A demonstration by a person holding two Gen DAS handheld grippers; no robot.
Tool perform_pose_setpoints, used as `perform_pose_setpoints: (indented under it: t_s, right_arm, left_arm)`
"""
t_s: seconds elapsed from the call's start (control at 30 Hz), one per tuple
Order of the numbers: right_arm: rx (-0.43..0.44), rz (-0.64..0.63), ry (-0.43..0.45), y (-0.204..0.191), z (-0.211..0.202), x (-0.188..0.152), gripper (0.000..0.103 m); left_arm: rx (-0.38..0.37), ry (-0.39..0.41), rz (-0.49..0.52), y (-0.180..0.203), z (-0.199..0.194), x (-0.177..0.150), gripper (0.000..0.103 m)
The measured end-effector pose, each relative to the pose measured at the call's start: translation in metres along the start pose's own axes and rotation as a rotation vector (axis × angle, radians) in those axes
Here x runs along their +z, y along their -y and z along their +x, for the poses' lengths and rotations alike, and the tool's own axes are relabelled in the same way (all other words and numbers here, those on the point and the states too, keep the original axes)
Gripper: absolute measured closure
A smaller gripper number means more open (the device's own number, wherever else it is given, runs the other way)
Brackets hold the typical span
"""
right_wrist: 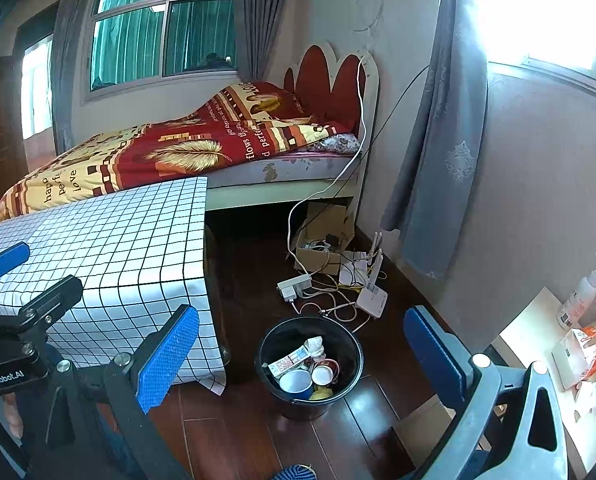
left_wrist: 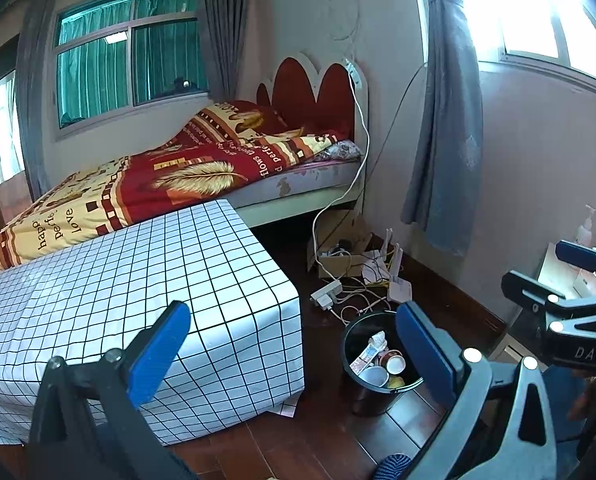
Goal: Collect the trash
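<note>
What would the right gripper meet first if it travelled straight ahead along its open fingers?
Probably the dark wooden floor beside the white grid-patterned tablecloth, beyond the round black plastic trash bin. The right gripper looks unobstructed; depth is unclear.

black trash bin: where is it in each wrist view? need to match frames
Left wrist: black trash bin lower centre-right, on the wood floor, partly behind the left gripper's right finger.
Right wrist: bin lower centre, between the right gripper's open fingers.
Shared landmark: white power strip on the floor just beyond it.
</note>
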State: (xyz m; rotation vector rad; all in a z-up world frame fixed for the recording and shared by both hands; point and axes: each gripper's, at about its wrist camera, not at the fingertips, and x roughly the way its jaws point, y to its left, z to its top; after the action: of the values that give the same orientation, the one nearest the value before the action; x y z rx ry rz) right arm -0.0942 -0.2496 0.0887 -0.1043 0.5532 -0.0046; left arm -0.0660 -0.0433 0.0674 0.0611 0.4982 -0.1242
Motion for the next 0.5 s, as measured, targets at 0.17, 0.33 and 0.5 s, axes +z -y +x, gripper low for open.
perform_pose_setpoints:
  t_s: [0.17,0.33,0.5]
  right_arm:
    - [-0.006,0.002,0.004,0.0013,-0.0009,0.0005,0.000]
    - [-0.008,0.003,0.004,0.0049,-0.0012,0.0003,0.000]
    - [-0.009,0.004,0.003,0.0068,-0.0014,0.0007,0.000]
  left_arm:
    - [-0.004,-0.002,0.005,0.0021,0.0007,0.0010,0.000]
    - [-0.004,0.003,0.008,0.0031,-0.0003,0.0016,0.000]
    - [-0.007,0.014,0.007,0.0034,-0.0014,0.0031,0.000]
